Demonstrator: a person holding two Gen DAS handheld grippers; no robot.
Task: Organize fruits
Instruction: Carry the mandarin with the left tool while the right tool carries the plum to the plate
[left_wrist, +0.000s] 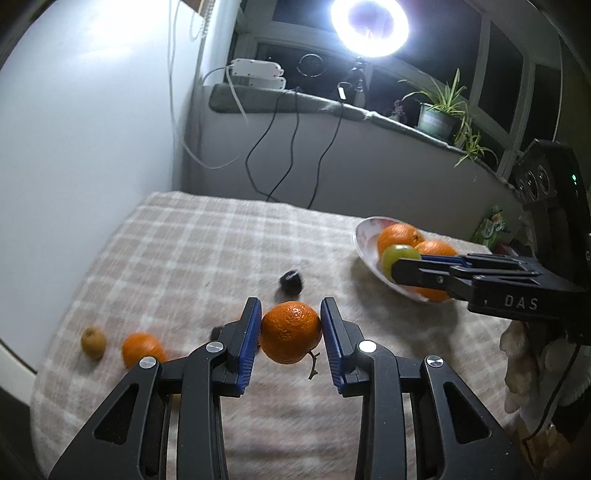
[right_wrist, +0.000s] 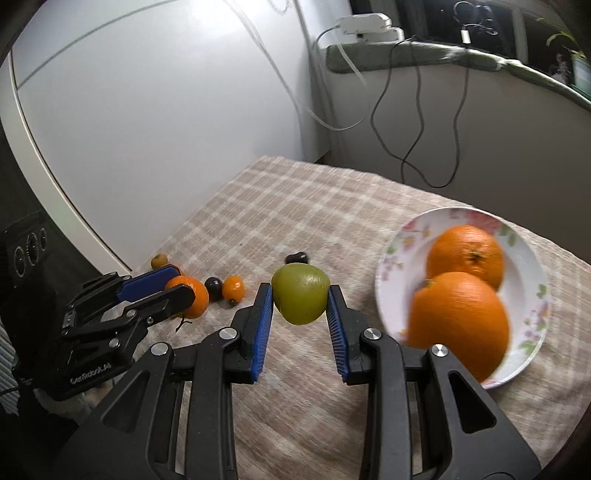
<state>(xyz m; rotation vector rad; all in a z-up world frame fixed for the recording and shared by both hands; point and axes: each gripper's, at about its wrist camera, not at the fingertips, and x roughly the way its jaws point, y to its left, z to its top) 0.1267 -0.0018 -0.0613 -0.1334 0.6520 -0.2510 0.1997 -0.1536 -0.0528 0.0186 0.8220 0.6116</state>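
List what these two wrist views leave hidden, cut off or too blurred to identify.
- Small dark fruit, left wrist view: motion blur, kind unclear.
- Front orange on the plate, right wrist view: blurred, lower edge hidden behind the right tongs.
- Plate contents, left wrist view: partly covered by the right tongs and green fruit.
- Dark fruit behind the left tongs: mostly hidden.

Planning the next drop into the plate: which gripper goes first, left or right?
Right. The right gripper holds the green fruit close beside the plate with its two oranges. The left gripper holds a mandarin farther back over the cloth, with the right gripper between it and the plate.
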